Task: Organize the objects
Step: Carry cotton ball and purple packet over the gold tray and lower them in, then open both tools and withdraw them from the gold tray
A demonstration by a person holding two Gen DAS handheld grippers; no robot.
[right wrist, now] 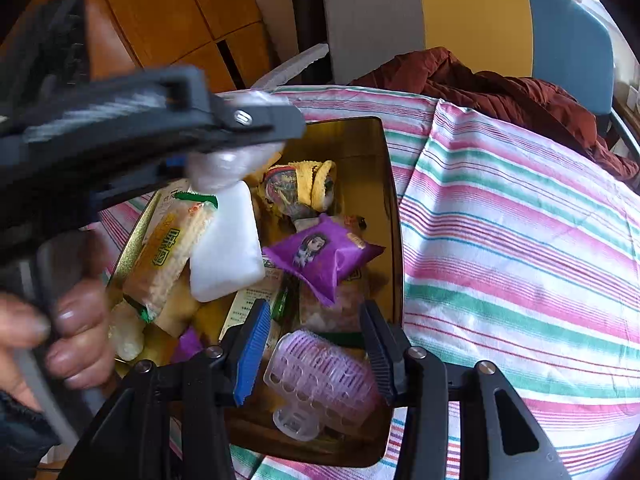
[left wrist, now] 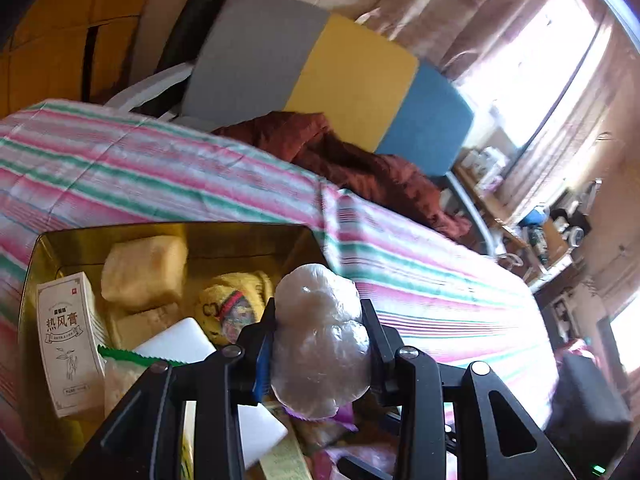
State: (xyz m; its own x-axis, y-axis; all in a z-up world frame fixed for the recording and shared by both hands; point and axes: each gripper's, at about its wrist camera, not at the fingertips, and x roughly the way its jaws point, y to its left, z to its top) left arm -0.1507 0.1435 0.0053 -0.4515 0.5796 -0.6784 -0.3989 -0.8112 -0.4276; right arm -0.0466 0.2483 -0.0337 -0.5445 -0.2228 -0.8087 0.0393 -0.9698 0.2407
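Snacks, a white block and a doll already crowded the gold tin [right wrist: 394, 200] on the striped bed. We held a clear plastic-wrapped bundle [left wrist: 320, 340] pinched in the left gripper [left wrist: 318, 344] above the tin, not yet dropped. Our right gripper [right wrist: 316, 356] stood with its jaws slightly parted around a pink hair roller [right wrist: 316, 380], over the tin's near end.

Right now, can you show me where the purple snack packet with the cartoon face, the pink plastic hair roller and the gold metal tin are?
Purple snack packet with the cartoon face [right wrist: 320, 258]: right wrist view, middle of its front.
Pink plastic hair roller [right wrist: 320, 376]: right wrist view, ribbed side.
Gold metal tin [right wrist: 394, 216]: right wrist view, right wall.
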